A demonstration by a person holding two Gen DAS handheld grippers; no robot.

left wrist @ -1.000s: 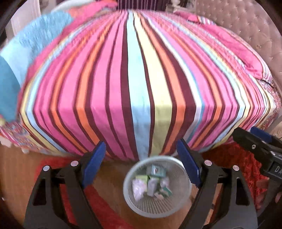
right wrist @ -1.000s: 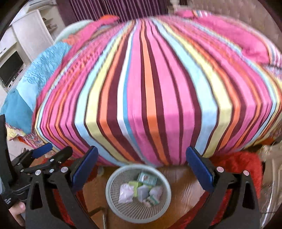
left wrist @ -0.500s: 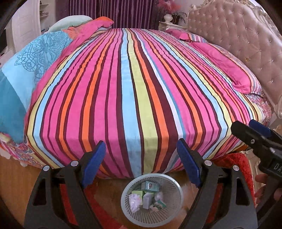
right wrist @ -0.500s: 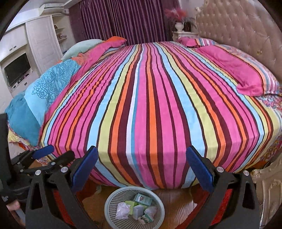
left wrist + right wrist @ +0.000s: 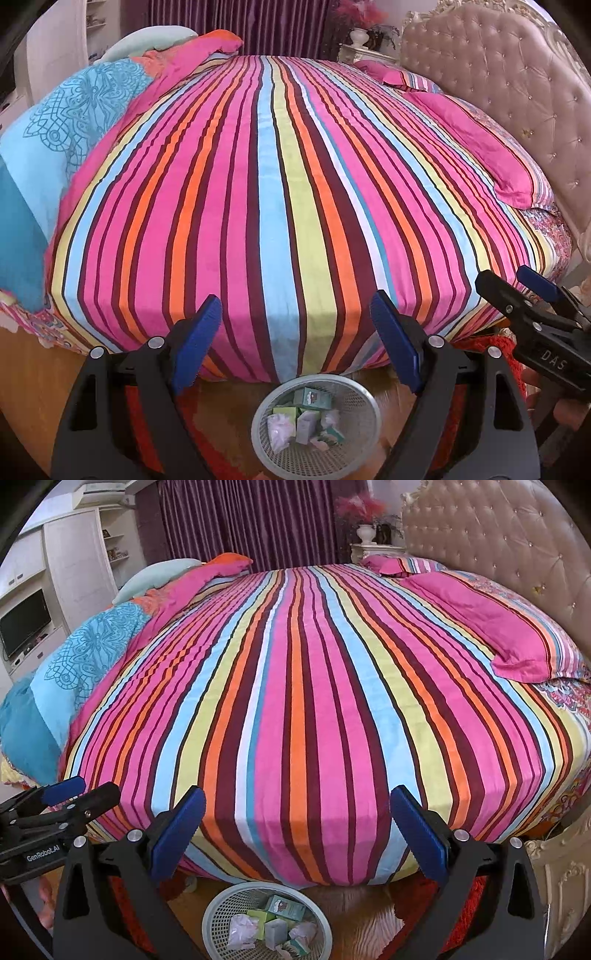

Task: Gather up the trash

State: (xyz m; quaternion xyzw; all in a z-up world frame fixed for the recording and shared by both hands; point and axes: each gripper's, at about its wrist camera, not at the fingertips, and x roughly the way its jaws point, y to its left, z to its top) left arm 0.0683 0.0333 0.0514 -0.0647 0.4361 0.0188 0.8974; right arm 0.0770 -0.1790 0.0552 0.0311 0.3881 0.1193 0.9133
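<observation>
Hanging above the near edge of the bed (image 5: 280,206), the left gripper (image 5: 295,332) has its jaws wide apart with nothing between them. The right gripper (image 5: 295,827) is the same, its jaws apart and empty, and it also shows at the right border of the left view, where a hand (image 5: 554,402) holds it.

The striped bedcover (image 5: 314,709) falls over the near edge of the bed, and below this edge there is a strip of wooden floor (image 5: 33,373) with a red rug (image 5: 506,350) on it. The white mesh trash basket (image 5: 354,439) stands on the floor just beside the foot of the bed, low between the two fingers in both views. Above the basket the way is open. The wide top of the bedcover is flat and bare in the middle.

I count one basket. Inside it lies the trash: a few small cartons (image 5: 284,908), at least three, in green and pale colours, and two or three crumpled white papers (image 5: 242,928); the exact number I cannot tell because they overlap. There are two pink pillows (image 5: 517,635) on the right side of the bed.

A padded headboard (image 5: 498,535) closes the right side. On the left side a blue patterned quilt (image 5: 74,664) is piled along the bed edge. Behind the bed hang purple curtains (image 5: 258,520), a white vase with red flowers (image 5: 364,520) stands on a nightstand, and a white cabinet with a television (image 5: 24,626) is at the far left.
</observation>
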